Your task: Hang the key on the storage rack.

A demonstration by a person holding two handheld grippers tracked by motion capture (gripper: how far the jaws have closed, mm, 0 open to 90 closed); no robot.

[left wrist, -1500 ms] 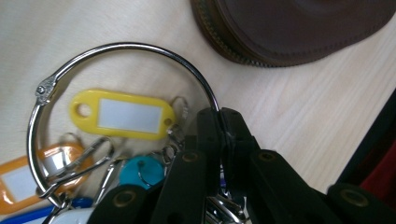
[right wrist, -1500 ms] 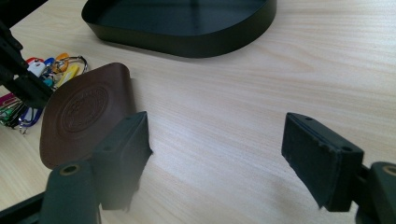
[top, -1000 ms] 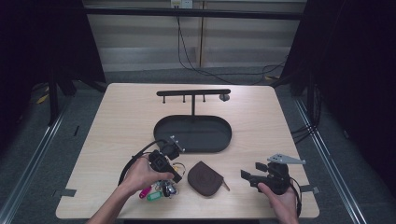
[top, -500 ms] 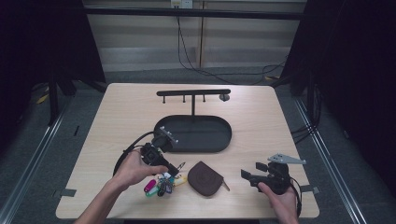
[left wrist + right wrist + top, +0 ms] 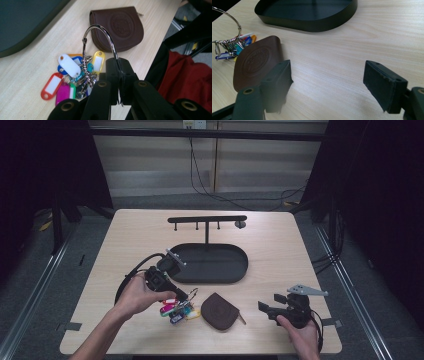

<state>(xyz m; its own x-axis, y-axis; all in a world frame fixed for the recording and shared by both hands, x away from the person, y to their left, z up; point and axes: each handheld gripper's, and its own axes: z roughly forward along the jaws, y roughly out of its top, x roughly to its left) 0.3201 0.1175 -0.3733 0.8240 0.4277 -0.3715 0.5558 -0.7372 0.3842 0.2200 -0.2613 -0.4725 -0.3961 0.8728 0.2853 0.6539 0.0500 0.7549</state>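
The left tool (image 5: 120,72) pinched the key ring (image 5: 100,37), its tags on the counter (image 5: 300,250) at seven o'clock of the tray (image 5: 240,270). At five o'clock, the right tool (image 5: 327,82) rested spread beside the brown pouch (image 5: 254,62).

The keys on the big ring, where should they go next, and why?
Probably lift them a little. The left gripper is shut on the metal ring, but the coloured key tags still lie on the table. Raising them clear would let them travel toward the hook rack or the black tray.
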